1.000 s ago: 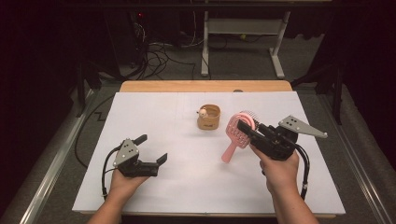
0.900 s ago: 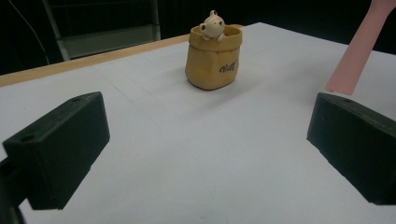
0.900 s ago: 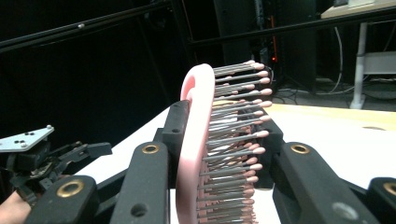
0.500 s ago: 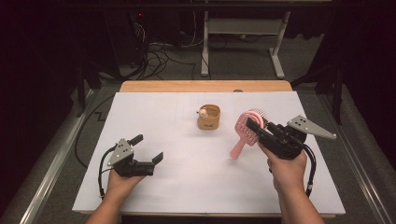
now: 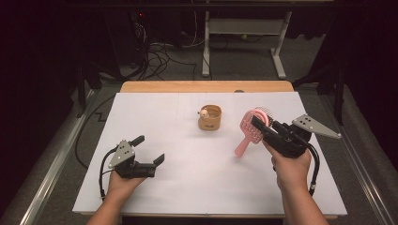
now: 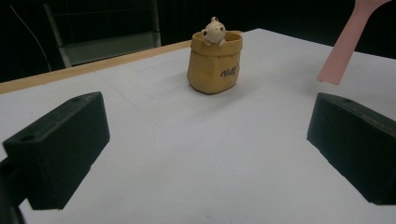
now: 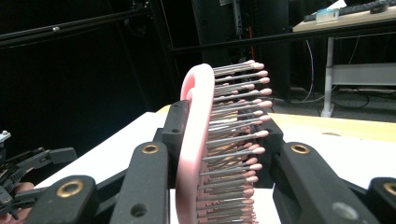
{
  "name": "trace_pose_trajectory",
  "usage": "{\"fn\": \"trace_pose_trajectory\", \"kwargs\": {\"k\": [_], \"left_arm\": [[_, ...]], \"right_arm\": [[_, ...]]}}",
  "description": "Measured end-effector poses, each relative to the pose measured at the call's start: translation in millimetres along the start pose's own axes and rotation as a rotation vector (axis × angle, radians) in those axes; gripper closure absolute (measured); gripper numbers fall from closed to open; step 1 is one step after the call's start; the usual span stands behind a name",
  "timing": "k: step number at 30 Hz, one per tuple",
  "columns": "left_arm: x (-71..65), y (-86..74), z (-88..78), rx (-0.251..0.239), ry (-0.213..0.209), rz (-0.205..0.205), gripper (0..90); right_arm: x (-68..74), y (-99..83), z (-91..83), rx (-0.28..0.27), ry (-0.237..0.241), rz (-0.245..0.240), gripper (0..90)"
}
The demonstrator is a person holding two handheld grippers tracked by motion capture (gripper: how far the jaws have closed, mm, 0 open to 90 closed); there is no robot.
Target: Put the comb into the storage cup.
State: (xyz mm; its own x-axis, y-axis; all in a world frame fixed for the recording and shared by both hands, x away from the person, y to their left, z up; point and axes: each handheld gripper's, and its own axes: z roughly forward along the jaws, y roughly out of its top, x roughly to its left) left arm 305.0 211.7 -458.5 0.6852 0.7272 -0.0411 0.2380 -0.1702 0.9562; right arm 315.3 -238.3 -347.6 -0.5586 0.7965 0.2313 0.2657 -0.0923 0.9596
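At the left of the high view, the left gripper (image 5: pixel 149 151) is held low over the white table (image 5: pixel 187 187) by the person's left hand (image 5: pixel 121 183); its jaws are spread wide and nothing is caught between them. In the left gripper view the two black jaws are seen well apart, with only bare white tabletop between them.

Toward the middle, a small tan pouch (image 5: pixel 210 118) is stood upright on the table, and a little cream animal figure (image 6: pixel 214 31) is perched at its rim. Dark script is printed on the pouch's front (image 6: pixel 227 71), but it cannot be read for certain.

Further right, the pink hairbrush (image 5: pixel 250 129) is lifted clear of the table. It is pinched by its head in the right gripper (image 5: pixel 261 125), with the handle angled down and to the left, its tip hanging free above the surface. In the right gripper view the brush head (image 7: pixel 196 140) is seen edge-on, clamped between the jaws, its pink-tipped bristles (image 7: pixel 238 112) pointing to the right. The right hand (image 5: pixel 292 169) is wrapped around the gripper's body, and the hairbrush is kept just right of the pouch, not touching it. No brand is readable on the brush.
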Motion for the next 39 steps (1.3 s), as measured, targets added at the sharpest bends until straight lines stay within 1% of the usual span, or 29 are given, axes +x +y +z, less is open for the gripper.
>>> {"fn": "trace_pose_trajectory", "kwargs": {"k": [7, 12, 16, 20, 27, 33, 35, 39], "left_arm": [[0.4, -0.9, 0.3, 0.004, 0.001, -0.003, 0.0], [0.1, -1.1, 0.6, 0.007, 0.004, 0.007, 0.0], [-0.4, -1.4, 1.2, 0.009, -0.001, 0.007, 0.0], [-0.6, -0.9, 0.8, 0.005, -0.004, 0.01, 0.0], [0.5, -1.4, 0.8, 0.005, -0.004, 0.004, 0.0], [0.3, -1.3, 0.1, 0.002, -0.004, 0.0, 0.0], [0.3, -1.3, 0.4, 0.006, -0.003, 0.003, 0.0], [0.1, -0.6, 1.5, 0.019, -0.016, 0.008, 0.0]], "right_arm": [[1.0, 3.7, 4.6, -0.009, 0.006, 0.007, 67.0], [0.7, 5.5, 9.5, -0.013, 0.009, 0.009, 66.9], [-0.7, 6.6, 14.0, -0.02, 0.006, 0.015, 66.9], [-0.2, 9.9, 18.8, -0.03, 0.007, 0.009, 66.9], [4.9, 19.0, 26.8, -0.045, 0.012, 0.001, 67.0], [9.8, 27.3, 30.0, -0.06, 0.016, -0.008, 66.9], [11.1, 30.3, 30.3, -0.066, 0.015, -0.011, 67.0], [13.3, 36.2, 30.9, -0.074, 0.016, -0.018, 67.0]]}}
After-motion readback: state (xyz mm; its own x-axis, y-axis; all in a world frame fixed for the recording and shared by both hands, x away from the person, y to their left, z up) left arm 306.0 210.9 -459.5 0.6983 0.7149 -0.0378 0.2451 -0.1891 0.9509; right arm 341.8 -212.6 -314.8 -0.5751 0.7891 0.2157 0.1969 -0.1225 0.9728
